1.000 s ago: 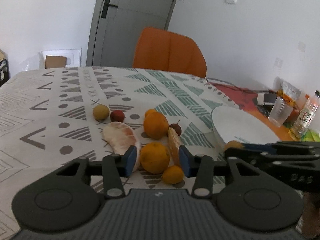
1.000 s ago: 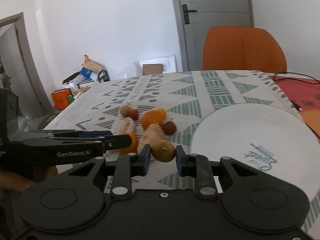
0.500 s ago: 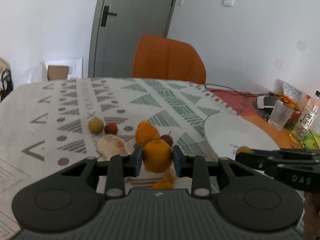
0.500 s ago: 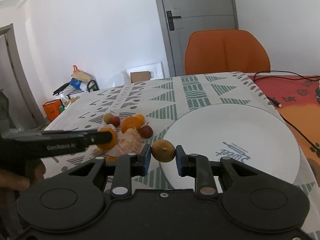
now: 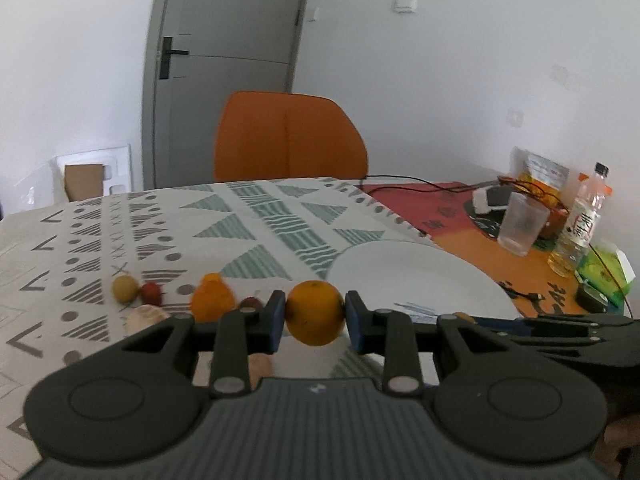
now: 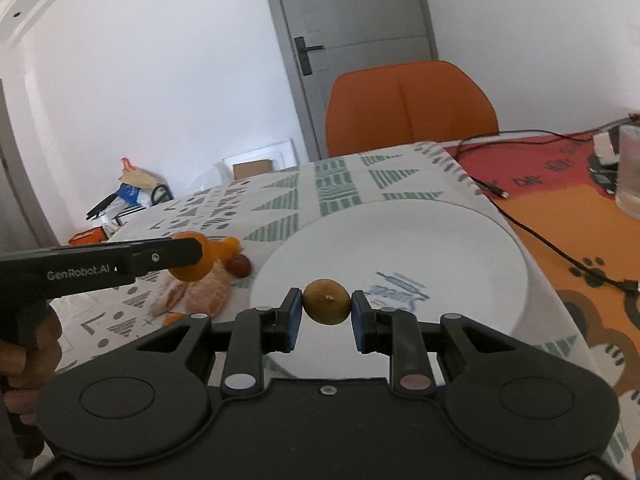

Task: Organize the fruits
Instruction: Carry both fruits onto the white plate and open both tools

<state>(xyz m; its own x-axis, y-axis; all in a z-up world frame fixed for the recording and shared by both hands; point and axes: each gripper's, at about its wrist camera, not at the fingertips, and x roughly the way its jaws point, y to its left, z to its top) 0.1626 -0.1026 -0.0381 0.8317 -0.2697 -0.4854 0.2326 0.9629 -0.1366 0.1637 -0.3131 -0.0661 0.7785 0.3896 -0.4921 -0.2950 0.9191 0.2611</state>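
The left gripper (image 5: pixel 315 316) is clamped on an orange (image 5: pixel 315 313), the right gripper (image 6: pixel 326 307) on a small brownish fruit (image 6: pixel 326 301), held over the white plate's (image 6: pixel 460 240) near-left edge. Lower each before letting go, so neither rolls off.

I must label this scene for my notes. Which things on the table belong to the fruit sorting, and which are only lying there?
Job:
- orange in left gripper
- brownish small fruit in right gripper
- white plate
- loose fruits on the cloth

Lying about:
- plastic cup
- bottle
- black cable
- green box
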